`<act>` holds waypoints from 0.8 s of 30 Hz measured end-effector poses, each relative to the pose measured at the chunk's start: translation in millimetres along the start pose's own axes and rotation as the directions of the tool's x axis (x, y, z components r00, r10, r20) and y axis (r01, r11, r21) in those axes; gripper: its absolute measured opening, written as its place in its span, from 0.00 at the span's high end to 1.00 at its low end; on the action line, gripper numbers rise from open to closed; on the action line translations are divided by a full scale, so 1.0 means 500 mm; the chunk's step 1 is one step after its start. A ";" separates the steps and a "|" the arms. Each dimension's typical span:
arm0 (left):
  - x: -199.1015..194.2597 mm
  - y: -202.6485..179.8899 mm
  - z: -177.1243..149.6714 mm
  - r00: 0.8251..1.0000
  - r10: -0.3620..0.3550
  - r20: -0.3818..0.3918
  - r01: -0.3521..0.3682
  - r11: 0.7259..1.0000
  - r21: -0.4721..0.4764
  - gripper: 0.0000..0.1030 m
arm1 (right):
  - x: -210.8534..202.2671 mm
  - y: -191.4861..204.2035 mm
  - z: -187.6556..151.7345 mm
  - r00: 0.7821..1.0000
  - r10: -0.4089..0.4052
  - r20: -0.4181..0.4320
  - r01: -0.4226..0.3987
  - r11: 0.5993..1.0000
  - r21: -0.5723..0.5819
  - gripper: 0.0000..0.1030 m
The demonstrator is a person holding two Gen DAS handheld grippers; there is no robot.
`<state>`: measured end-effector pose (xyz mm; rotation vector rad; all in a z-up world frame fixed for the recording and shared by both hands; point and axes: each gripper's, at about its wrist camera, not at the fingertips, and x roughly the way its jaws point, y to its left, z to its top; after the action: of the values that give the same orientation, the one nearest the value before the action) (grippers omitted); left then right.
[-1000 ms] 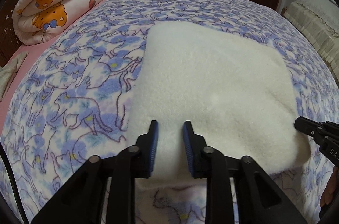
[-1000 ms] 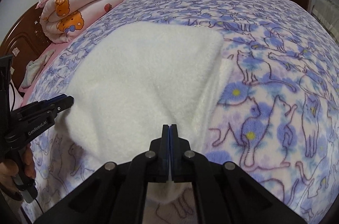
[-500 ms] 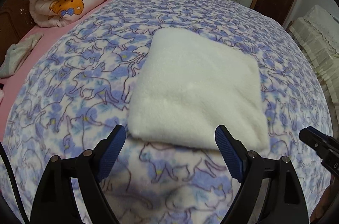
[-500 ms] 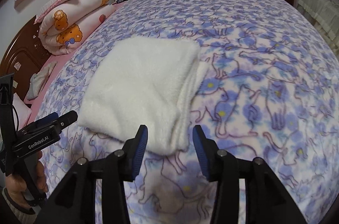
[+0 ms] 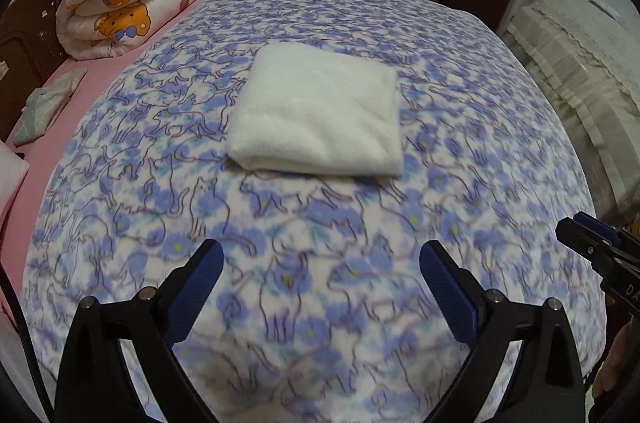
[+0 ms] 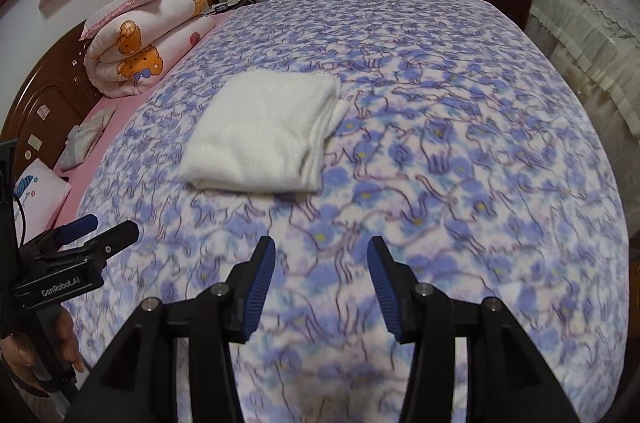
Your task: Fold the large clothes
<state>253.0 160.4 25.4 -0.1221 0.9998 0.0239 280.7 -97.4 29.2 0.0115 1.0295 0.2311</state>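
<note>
The left tongs [image 5: 320, 271] stand spread wide and are opening, with nothing between the two blue pads except the patterned blanket [image 5: 460, 111] that covers the bed. The folded white garment [image 5: 316, 119] lies flat on that blanket, ahead of and well apart from both tongs, toward the middle of the bed. From the left tongs it lies almost straight ahead; from the right tongs [image 6: 321, 263] it lies ahead and to the left, so the left tongs appear slightly better lined up with it. Its shape is close to square, with the rounded fold edge facing the tongs and the stacked open layers along its right side, as the right wrist view shows. The right tongs stand about half spread, are opening, and pinch nothing. Judged from the compact bundle, the folding looks complete or nearly so; any further fold would have to start from the near edge. Count: one white garment, one blanket, two tongs, one rolled quilt [image 5: 128, 11] with a bear print at the far left by the headboard [image 6: 52, 91].
</note>
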 end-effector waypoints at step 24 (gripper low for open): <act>-0.202 -0.224 -0.453 0.992 0.017 0.126 -0.020 0.999 0.025 0.04 | -0.213 -0.043 -0.467 0.985 -0.115 0.126 0.104 0.991 0.089 0.35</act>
<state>17.3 27.3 -0.6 -0.0863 0.8749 0.0348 33.7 -162.5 -3.6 0.0435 0.9053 0.0862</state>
